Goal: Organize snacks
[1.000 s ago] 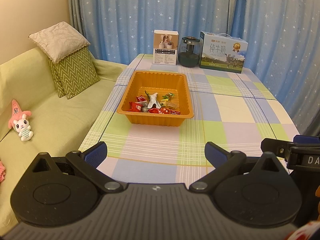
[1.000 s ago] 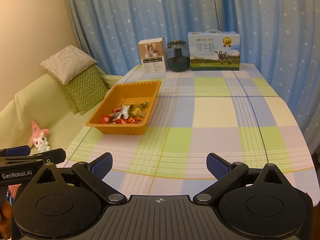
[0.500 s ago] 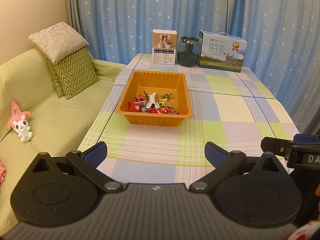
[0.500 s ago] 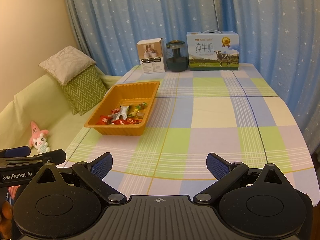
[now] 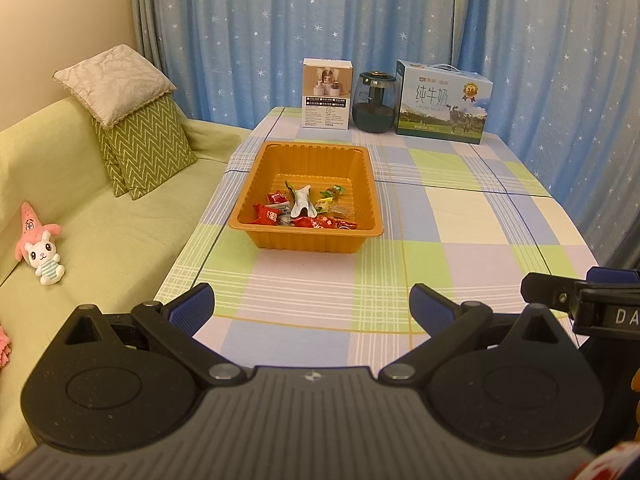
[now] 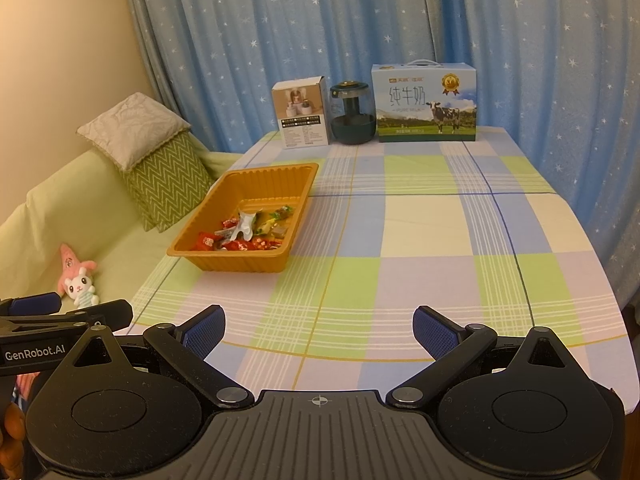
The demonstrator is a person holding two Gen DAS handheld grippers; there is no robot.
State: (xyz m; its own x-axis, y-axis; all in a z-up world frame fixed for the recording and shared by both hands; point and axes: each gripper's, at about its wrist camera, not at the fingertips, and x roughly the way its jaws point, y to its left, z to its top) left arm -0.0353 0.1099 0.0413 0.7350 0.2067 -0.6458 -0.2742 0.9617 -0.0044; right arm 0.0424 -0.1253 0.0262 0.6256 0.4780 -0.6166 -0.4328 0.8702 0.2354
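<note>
Your left gripper point(image 5: 312, 306) and right gripper point(image 6: 319, 330): both spread wide, holding nothing, over near table edge. Wrapped candies point(image 5: 304, 214) lie in orange tray point(image 5: 310, 148).

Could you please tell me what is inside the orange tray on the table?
The orange tray holds wrapped snacks near its front: red, green-yellow and one white wrapper. Anything beneath that pile is covered.

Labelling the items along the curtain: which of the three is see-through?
The dark jar in the middle, between the white box and the milk carton; both neighbours are printed cardboard.
</note>
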